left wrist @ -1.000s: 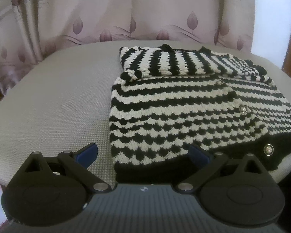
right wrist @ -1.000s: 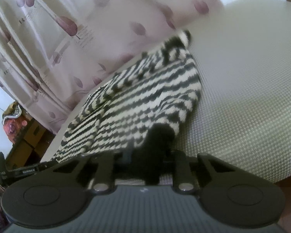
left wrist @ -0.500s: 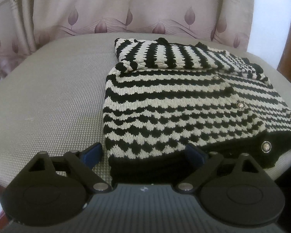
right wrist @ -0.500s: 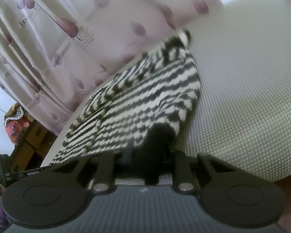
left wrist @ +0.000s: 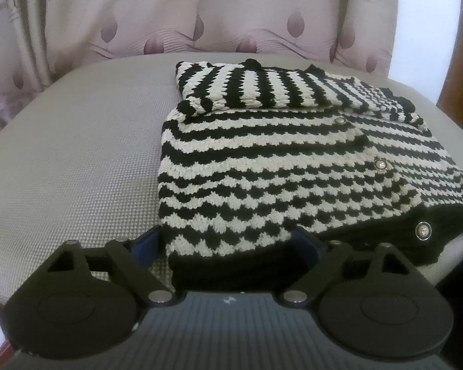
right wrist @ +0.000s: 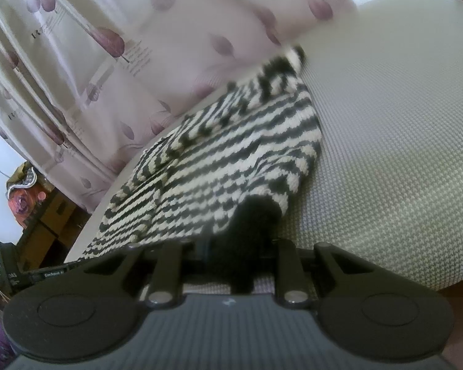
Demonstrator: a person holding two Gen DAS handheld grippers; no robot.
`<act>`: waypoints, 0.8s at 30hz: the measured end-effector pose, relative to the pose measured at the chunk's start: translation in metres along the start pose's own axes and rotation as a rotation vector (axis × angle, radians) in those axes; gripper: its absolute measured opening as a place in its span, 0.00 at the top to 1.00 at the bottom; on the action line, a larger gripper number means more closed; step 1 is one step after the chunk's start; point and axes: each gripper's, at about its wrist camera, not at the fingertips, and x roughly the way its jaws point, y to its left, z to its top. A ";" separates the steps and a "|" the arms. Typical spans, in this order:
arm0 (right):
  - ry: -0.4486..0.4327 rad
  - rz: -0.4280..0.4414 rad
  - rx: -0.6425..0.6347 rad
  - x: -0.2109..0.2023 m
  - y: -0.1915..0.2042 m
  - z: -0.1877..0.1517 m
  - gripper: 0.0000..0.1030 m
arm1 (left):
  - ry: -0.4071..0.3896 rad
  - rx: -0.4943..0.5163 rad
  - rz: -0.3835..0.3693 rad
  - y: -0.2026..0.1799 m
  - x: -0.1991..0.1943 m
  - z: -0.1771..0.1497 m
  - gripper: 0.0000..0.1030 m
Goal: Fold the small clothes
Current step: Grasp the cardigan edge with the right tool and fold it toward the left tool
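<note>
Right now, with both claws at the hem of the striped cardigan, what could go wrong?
1. The left claw is open around the black hem; closing may catch only one layer.
2. The right claw pinches only a corner, so lifting may stretch the cardigan unevenly.
3. The folded sleeve may slide off.

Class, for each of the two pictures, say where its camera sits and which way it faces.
Left wrist: behind the open left claw, low at the near hem, facing across the striped cardigan towards the curtain.
Right wrist: behind the right claw, shut on the cardigan's black hem, facing along it.
Shared: cardigan, grey table, curtain.
</note>
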 end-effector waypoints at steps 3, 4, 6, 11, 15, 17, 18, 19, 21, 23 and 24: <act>0.006 -0.009 -0.014 0.001 0.003 0.001 0.80 | -0.002 0.011 -0.003 -0.002 0.000 0.001 0.19; 0.008 -0.009 -0.017 0.001 0.003 0.001 0.80 | -0.002 0.011 -0.007 -0.002 0.000 0.001 0.20; 0.013 -0.004 -0.013 0.002 0.003 0.002 0.79 | -0.003 0.014 -0.015 -0.001 0.000 0.001 0.21; 0.025 0.006 -0.018 0.006 0.002 0.006 0.79 | -0.002 0.016 -0.016 -0.001 0.000 0.001 0.21; 0.024 0.012 -0.021 0.008 0.001 0.006 0.80 | -0.009 0.005 -0.066 0.002 -0.001 0.001 0.39; 0.027 -0.001 -0.059 0.008 0.006 0.006 0.80 | -0.010 0.014 -0.087 0.001 -0.002 0.002 0.46; 0.029 -0.003 -0.071 0.008 0.007 0.006 0.80 | -0.010 0.021 -0.097 0.000 -0.003 0.002 0.54; 0.030 -0.004 -0.077 0.008 0.007 0.006 0.82 | -0.011 0.022 -0.113 0.000 -0.004 0.002 0.58; 0.030 -0.007 -0.076 0.008 0.007 0.006 0.85 | -0.009 0.003 -0.135 0.002 -0.005 0.003 0.75; 0.037 0.008 -0.071 0.008 0.006 0.005 0.87 | -0.009 -0.020 -0.135 0.007 -0.005 0.005 0.80; 0.037 0.014 -0.066 0.008 0.005 0.006 0.87 | -0.002 -0.035 -0.152 0.011 -0.004 0.006 0.79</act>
